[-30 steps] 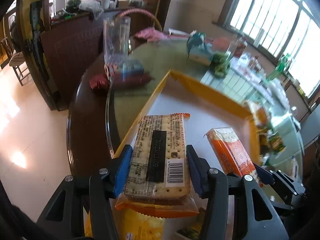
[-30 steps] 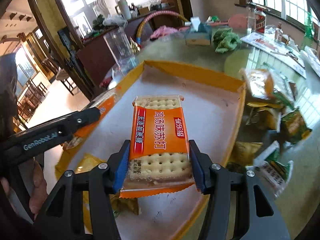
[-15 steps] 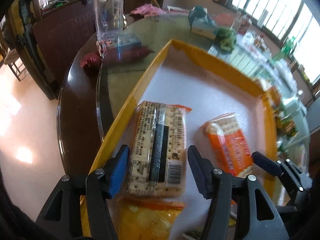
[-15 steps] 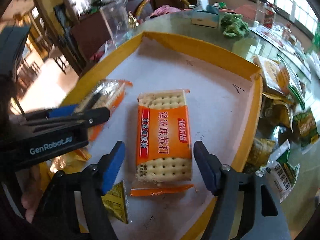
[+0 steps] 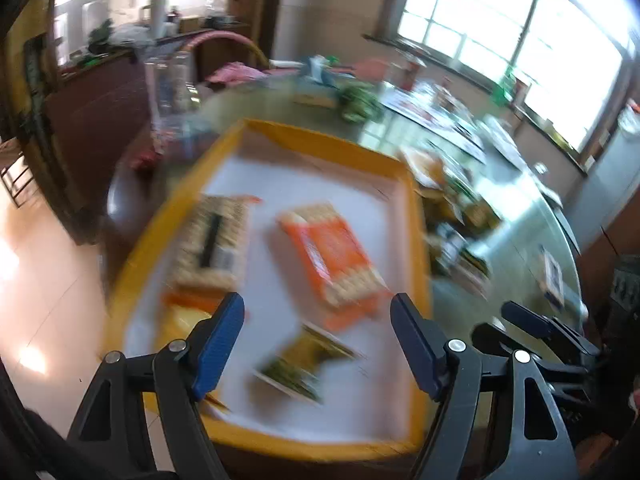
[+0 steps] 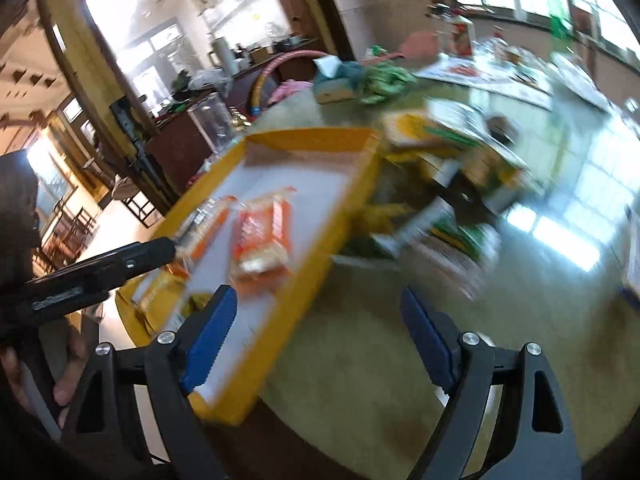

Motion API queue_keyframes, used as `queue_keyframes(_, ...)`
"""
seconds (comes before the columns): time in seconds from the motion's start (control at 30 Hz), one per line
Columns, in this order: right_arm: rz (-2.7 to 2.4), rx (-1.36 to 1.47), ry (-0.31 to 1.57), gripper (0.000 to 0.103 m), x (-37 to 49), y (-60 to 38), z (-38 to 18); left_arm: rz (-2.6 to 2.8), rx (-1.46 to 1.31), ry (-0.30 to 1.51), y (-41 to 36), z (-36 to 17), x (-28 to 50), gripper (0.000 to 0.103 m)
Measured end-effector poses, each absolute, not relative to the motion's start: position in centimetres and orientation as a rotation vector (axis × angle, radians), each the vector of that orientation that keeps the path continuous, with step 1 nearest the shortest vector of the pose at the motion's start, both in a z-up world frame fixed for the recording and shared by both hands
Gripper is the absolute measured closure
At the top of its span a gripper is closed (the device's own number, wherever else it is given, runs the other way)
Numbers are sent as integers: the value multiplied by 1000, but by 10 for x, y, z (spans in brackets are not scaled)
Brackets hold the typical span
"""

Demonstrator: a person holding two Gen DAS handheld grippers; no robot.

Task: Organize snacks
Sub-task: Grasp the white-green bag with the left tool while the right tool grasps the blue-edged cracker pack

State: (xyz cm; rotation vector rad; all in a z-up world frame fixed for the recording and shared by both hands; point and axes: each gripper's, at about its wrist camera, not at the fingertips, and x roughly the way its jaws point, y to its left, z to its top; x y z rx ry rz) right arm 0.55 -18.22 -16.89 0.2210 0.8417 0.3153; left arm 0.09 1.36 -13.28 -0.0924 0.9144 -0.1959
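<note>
A yellow-rimmed tray (image 5: 416, 216) with a white floor holds two cracker packs: one face down with a barcode (image 5: 212, 240) at the left, one orange (image 5: 332, 256) in the middle. A green-yellow packet (image 5: 304, 360) lies near the tray's front. My left gripper (image 5: 318, 344) is open and empty above the tray's near end. My right gripper (image 6: 320, 340) is open and empty over the tray's right rim (image 6: 320, 264) and the table. The orange pack (image 6: 264, 236) also shows in the right wrist view. Both views are blurred.
A heap of loose snack packets (image 6: 448, 208) lies on the glass-topped round table (image 6: 360, 360) right of the tray. A tissue box (image 6: 336, 80), a green bundle (image 6: 384, 80) and a clear jar (image 5: 172, 84) stand at the back. The left gripper's arm (image 6: 100, 272) shows at the left.
Both grippers let go of their cracker packs, opened and pulled back. The packs now lie in the tray. The right gripper has swung right, over the tray's rim.
</note>
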Motion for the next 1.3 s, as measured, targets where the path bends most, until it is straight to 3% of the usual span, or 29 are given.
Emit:
queue_keyframes(0.63, 233, 410, 812, 19, -83, -281, -171, -330, 22, 916, -70, -121, -75, 27)
queue_keyframes(1.3, -115, 532, 849, 19, -17, -422, -189, -382, -45, 1057, -108, -153, -8, 27)
